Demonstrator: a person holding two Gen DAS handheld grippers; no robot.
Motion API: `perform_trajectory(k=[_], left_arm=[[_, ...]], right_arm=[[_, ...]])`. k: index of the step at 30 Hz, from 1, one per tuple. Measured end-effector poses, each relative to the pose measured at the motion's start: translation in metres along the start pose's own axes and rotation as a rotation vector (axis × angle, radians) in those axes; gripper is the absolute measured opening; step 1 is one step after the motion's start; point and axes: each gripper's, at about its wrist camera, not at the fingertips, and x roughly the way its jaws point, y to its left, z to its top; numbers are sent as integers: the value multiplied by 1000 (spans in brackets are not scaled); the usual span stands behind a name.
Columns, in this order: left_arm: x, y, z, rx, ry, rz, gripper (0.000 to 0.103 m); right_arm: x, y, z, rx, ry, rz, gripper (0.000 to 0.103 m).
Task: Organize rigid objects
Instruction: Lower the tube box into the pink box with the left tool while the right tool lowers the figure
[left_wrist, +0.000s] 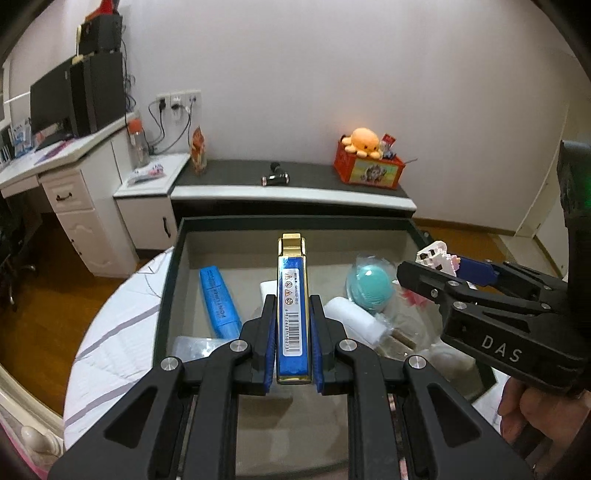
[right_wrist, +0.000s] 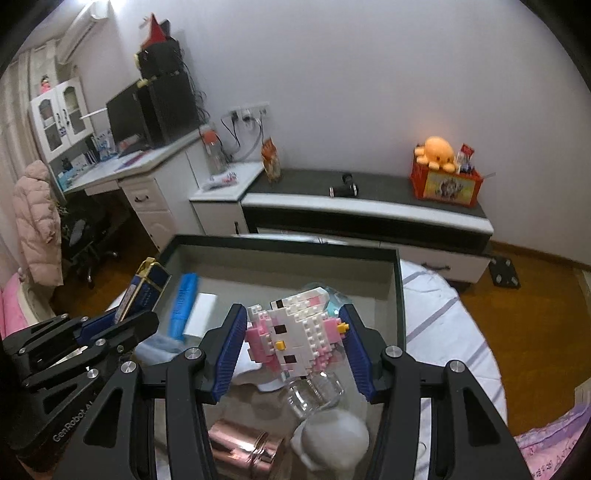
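Two grippers are loaded, each carrying one rigid item above the dark-rimmed tray (left_wrist: 173, 280). The left gripper (left_wrist: 292, 339) is clamped on a blue-and-gold lighter (left_wrist: 292, 310), which lies lengthwise between the blue pads with its gold cap pointing away from the camera. The right gripper (right_wrist: 293, 350) is clenched on a pink-and-white brick figure (right_wrist: 295, 332); both pads touch its sides, and the figure sits tilted in the grip.

Contents already lying in the tray:
- a blue highlighter (left_wrist: 218, 302) near the left wall;
- a white block (right_wrist: 199, 314) just beside the highlighter;
- a teal round item in clear packaging (left_wrist: 369, 284) toward the right;
- a white roll (left_wrist: 358, 321) near the centre.

Items at the near edge, seen in the right wrist view: a clear glass jar (right_wrist: 314, 391), a copper-coloured cylinder (right_wrist: 243, 446) and a white rounded object (right_wrist: 332, 439). Whether these rest inside the tray or beside it cannot be told.

Progress assessment: the task appears partly complete. Several items are collected in the tray but lie loosely, without evident order. Remaining work, as judged: set down the lighter and the brick figure, then deal with the near-edge items.
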Motion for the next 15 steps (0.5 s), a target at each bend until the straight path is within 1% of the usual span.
perform_trajectory(k=[5,8,9,10,11,12,13,15], left_arm=[[20,-1,-4,15,50,10,16],[22,-4,-7,33,49,36,20],[21,-6,-7,41,44,44,29],[18,-7,-9,46,38,52,49],[15,-8,-10,47,25,68,58],[9,-6,-11,43,2,93,76],[3,-5,-12,39,-19,104,92],[-12,-1,-14,30,-66,117,100]], right_arm=[[19,-12,-4,34,42,2,54],[24,-15,-9,40,68,17,55],[23,-15,-10,40,68,19,61],[22,-15,-12,39,64,19,66],[21,-16,-12,39,61,21,75],[17,-18,-14,52,49,17,79],[15,-19,-14,61,41,19,79],[10,-23,-16,90,32,49,81]])
